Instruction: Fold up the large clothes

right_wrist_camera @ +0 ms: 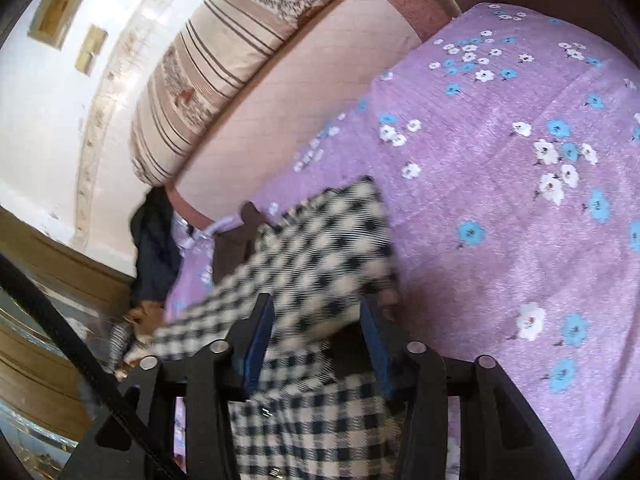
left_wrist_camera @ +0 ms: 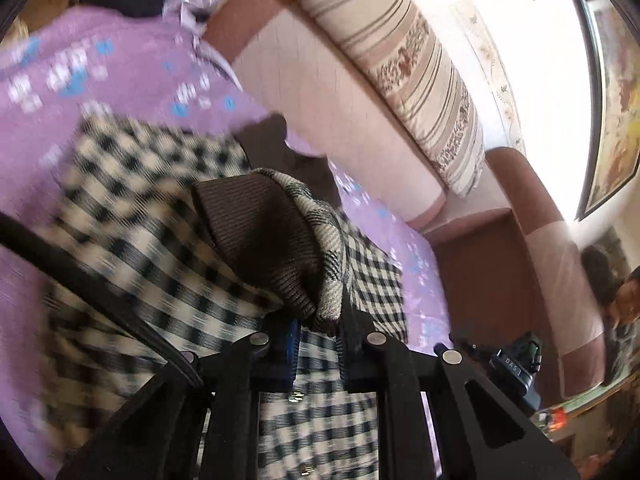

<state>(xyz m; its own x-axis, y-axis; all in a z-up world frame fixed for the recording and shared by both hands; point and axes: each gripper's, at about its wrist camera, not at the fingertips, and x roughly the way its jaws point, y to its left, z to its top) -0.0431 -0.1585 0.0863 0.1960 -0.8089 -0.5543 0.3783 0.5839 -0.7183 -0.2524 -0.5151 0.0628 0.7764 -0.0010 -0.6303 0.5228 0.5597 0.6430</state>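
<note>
Here the largest thing is the bed (right_wrist_camera: 500, 200), its purple flowered sheet spread flat, with a padded headboard (right_wrist_camera: 320, 92) along one edge and one long striped bolster (left_wrist_camera: 404, 76) on top of that. On the sheet lies the one garment in play, a black-and-white checked coat (left_wrist_camera: 132, 216) with a brown ribbed lining or cuff (left_wrist_camera: 260, 236) showing at a bunched end. It sits near the headboard side of the bed, partly lifted and blurred. The left hand-held gripper (left_wrist_camera: 316, 336) is pinched together on that bunched end, the fabric rising out of its blue pads. The right hand-held gripper (right_wrist_camera: 316, 340) stands with its jaws apart; checked cloth runs through the gap, but the blur hides whether either pad (right_wrist_camera: 260, 340) presses on it, so I read it as loose rather than held. As a judgement, the fold is early: the coat looks rumpled and draped, no squared edges or neat stack show, and most of the sheet beside it lies bare, so the flattening and the folds themselves seem to remain. A second dark garment (right_wrist_camera: 156, 240) hangs in a heap at the bed's corner, untouched as far as can be seen. Count: one bed, one bolster, one checked coat, one dark heap, two grippers, and two framed pictures (right_wrist_camera: 60, 8) on the wall.
</note>
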